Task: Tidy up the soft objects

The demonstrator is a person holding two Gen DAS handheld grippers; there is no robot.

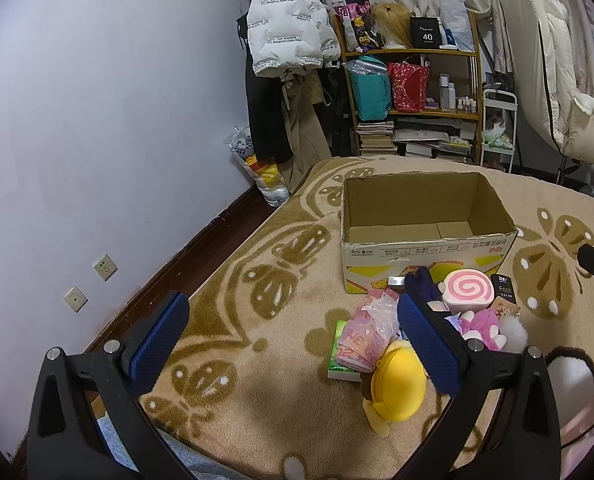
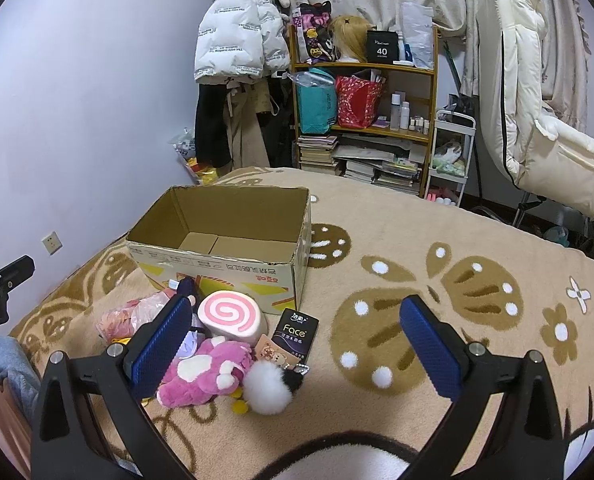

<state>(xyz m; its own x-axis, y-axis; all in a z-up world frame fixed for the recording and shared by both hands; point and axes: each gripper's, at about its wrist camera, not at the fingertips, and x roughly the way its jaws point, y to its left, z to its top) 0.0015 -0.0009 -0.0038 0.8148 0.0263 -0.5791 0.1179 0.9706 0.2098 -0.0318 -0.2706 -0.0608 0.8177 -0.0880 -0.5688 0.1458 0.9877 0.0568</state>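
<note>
An open cardboard box (image 1: 425,248) (image 2: 217,268) stands on the patterned bed cover, with nothing visible inside it. In front of it lies a pile of soft things: a pink swirl-roll cushion (image 1: 467,292) (image 2: 233,316), a pink plush (image 2: 201,372) (image 1: 483,328), a white pompom (image 2: 265,388) (image 1: 513,334), a yellow plush (image 1: 397,388), a pink plastic bag (image 1: 371,336) (image 2: 137,316) and a black "Face" tissue pack (image 2: 297,334) (image 1: 505,293). My left gripper (image 1: 293,344) is open, left of the pile. My right gripper (image 2: 293,348) is open above the pile's right side.
A wooden shelf (image 1: 413,80) (image 2: 365,108) with bags, books and bottles stands beyond the bed. Coats hang to its left, a white padded chair (image 2: 537,128) stands to the right. The wall (image 1: 97,120) runs close along the bed's left edge. A green tissue pack (image 1: 339,356) lies under the bag.
</note>
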